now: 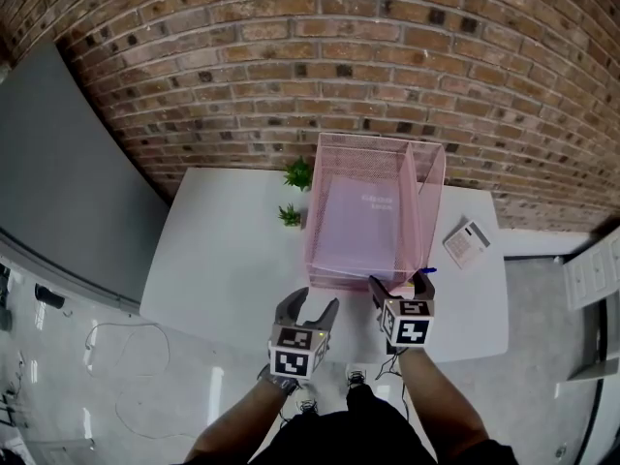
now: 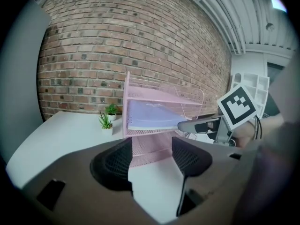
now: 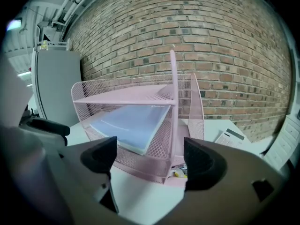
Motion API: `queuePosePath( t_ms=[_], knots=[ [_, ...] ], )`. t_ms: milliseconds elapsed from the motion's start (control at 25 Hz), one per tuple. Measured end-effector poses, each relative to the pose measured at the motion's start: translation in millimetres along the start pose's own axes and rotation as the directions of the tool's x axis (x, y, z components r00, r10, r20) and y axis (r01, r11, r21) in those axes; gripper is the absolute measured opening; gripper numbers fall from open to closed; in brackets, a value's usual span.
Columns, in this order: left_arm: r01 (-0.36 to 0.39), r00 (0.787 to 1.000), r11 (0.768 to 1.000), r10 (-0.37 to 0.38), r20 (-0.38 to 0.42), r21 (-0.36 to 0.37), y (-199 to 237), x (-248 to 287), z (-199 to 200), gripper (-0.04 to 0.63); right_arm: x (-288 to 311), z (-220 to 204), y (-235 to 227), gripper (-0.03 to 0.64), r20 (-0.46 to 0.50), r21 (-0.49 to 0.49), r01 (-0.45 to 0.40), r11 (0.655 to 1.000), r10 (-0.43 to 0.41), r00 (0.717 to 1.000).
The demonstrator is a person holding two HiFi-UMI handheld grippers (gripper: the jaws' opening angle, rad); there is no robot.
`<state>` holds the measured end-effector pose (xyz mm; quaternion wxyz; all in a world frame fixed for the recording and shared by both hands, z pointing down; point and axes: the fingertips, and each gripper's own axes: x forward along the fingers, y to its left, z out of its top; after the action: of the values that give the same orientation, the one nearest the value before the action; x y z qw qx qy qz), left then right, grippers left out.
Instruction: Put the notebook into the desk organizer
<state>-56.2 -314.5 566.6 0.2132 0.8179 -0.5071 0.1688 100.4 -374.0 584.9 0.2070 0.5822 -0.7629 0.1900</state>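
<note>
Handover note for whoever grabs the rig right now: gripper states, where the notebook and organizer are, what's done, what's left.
Left gripper: open, empty, over the table in front of the organizer.
Right gripper: open, empty, near the organizer's front right corner.
Notebook: inside the organizer, on the shelf under the top tier, apparently a little tilted.
Done: notebook is in and released.
Left: probably only backing both grippers away; nudge the notebook flat if wanted.
</note>
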Motion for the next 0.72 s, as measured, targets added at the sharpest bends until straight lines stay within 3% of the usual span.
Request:
queuePosePath(
  t_ms=[440,560,720],
  knots=[
    [0.047,0.997,0.999,-0.049,0.059,0.022,-8,-37,6,0.248,-50,11,24,0.437,0.086,0.057,-0.038,0.998,0.033,0.996],
    [0.060,0.995,0.997,-0.063,0.077,0.044,-9,-54,7,0.199,-69,14,38,0.407,0.119,0.071,-0.066,0.995,0.058,0.991],
    [0.087,0.991,0.994,-0.094,0.092,0.073,-13,-77,2,0.075,-100,18,64,0.355,0.179,0.069,-0.130,0.989,0.116,0.977]
  ],
)
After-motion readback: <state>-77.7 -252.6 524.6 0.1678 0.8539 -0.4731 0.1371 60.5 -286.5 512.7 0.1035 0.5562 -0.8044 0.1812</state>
